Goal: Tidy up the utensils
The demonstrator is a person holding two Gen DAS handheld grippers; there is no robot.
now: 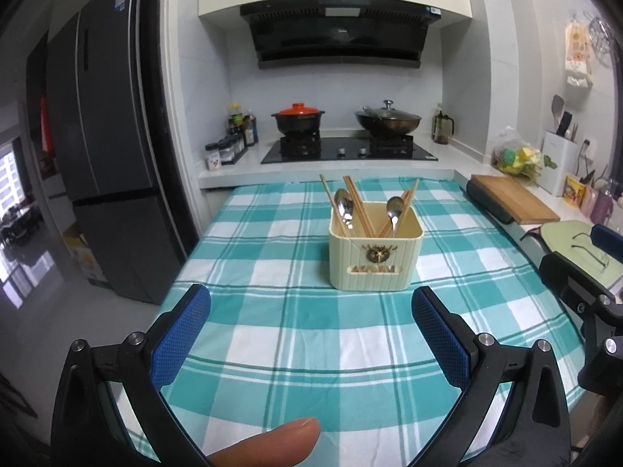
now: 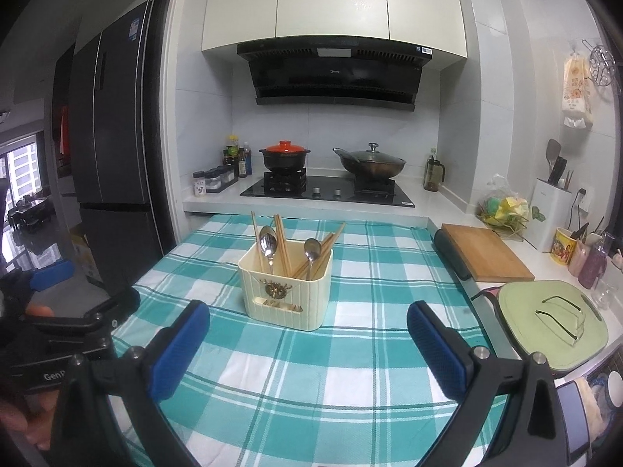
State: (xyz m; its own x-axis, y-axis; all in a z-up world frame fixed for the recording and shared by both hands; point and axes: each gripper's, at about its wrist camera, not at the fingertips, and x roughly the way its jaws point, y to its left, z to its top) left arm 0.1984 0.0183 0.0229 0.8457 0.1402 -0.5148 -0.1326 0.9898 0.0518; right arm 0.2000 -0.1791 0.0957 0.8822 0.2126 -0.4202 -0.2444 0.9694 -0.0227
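I see a table with a green and white checked cloth. In its middle stands a cream holder with chopsticks and two spoons inside. My left gripper and right gripper are both wide apart, holding nothing.

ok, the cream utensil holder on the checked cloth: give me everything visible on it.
The utensil holder is a cream, ribbed box with rounded corners, plastic by the look, open at the top. Its front bears a gold emblem above a cut-out slot. It stands upright on the teal checked tablecloth, near the middle. Inside, two metal spoons stand bowl-up among several wooden chopsticks leaning both ways. Nothing else touches it; both grippers are open and short of it.
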